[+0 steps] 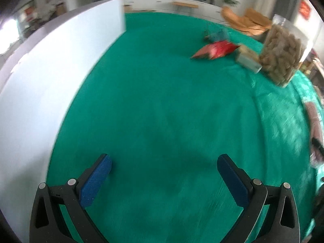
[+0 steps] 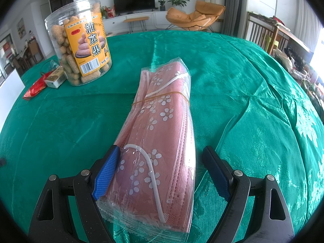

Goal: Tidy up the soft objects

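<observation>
Left wrist view, blurred: a white panel (image 1: 50, 77) stands at the left on the green cloth (image 1: 162, 111). The left gripper (image 1: 164, 170) hangs wide open over bare cloth, holding nothing. Farther right lie a red packet (image 1: 214, 49), a small box (image 1: 248, 59) and a snack jar (image 1: 283, 54). In the right wrist view the jar (image 2: 81, 42) stands upper left; the mask pack (image 2: 162, 137), pink with white flowers, lies between the right gripper's (image 2: 162, 169) spread fingers, the left pad (image 2: 106, 174) touching its wrap, the right one just clear.
</observation>
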`<state>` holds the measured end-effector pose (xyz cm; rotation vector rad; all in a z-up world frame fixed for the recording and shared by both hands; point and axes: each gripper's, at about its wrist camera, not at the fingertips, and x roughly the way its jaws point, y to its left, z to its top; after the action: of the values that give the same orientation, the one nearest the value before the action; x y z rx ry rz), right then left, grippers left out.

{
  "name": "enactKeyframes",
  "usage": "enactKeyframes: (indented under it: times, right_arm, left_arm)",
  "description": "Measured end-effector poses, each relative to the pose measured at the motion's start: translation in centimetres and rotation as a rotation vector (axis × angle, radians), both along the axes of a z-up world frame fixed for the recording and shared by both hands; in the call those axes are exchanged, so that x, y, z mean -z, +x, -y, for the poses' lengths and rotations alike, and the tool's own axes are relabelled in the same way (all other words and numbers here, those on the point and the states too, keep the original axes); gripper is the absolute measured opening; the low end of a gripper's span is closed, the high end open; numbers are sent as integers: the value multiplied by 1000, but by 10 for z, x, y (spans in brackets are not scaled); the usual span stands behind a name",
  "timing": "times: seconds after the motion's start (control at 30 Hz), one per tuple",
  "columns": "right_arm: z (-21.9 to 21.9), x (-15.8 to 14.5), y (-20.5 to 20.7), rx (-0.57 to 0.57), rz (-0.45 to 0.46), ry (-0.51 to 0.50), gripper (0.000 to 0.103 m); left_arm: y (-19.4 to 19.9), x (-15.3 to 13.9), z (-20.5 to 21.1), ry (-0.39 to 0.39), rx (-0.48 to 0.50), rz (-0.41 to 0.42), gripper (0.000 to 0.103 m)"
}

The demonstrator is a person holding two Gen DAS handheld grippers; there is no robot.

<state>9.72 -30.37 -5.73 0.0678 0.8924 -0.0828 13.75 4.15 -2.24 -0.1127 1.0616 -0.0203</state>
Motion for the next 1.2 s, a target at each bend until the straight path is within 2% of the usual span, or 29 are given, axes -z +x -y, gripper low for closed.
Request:
enactKeyframes:
  times: [0.13, 0.23, 0.3, 0.37, 0.4, 0.43, 0.47, 0.57, 0.63, 0.7, 0.83, 0.93, 1.0, 1.03, 1.07, 1.13, 1.17, 1.2]
  right_arm:
    - [0, 0, 0, 0, 0, -1, 85]
    - [0, 0, 0, 0, 0, 1, 85]
    - [0, 0, 0, -1, 0, 0, 85]
    - [0, 0, 0, 0, 0, 0, 85]
    - [0, 0, 0, 0, 0, 0, 85]
    - [0, 0, 0, -1, 0, 0, 85]
    - [0, 0, 0, 0, 0, 0, 85]
    - [0, 0, 0, 0, 0, 1, 85]
    - [0, 0, 0, -1, 0, 0, 85]
    - [0, 0, 0, -1, 0, 0, 85]
    - [-1, 1, 2, 0, -1, -1, 85]
    - [-1, 0, 2, 0, -1, 0, 85]
    - [-1, 0, 2, 0, -1, -1, 85]
    - [-1, 0, 2, 0, -1, 0, 85]
    - [-1, 0, 2, 0, -1, -1, 85]
    - [-1, 0, 2, 0, -2, -1, 85]
    - [-1, 0, 2, 0, -2, -1, 85]
    - [-1, 0, 2, 0, -1, -1, 85]
  left_arm:
    - [58, -4, 26, -5, 176, 6, 102]
    - [96, -6, 42, 40, 215, 19, 98]
    - [126, -6, 50, 50, 206, 20, 87]
    - [153, -7, 56, 22, 195, 19, 73]
    - [162, -9, 58, 8, 191, 24, 70]
    - [173, -10, 61, -6, 191, 33, 61]
    - [180, -10, 63, 0, 192, 41, 42]
    - [188, -11, 62, 26, 200, 52, 27]
    - [175, -14, 56, 18, 191, 59, 25]
    - [145, -20, 51, 8, 169, 69, 25]
    - [44, -34, 42, -35, 112, 63, 25]
    - [-16, -30, 45, -71, 79, 52, 27]
    - [-39, -19, 53, -86, 76, 51, 42]
    - [-43, -13, 56, -82, 77, 37, 69]
    - [-48, -9, 62, -81, 81, 36, 80]
    - [-50, -12, 73, -17, 86, 89, 87]
    - [-45, -11, 77, 32, 77, 97, 88]
    - [-42, -10, 79, 49, 71, 90, 88]
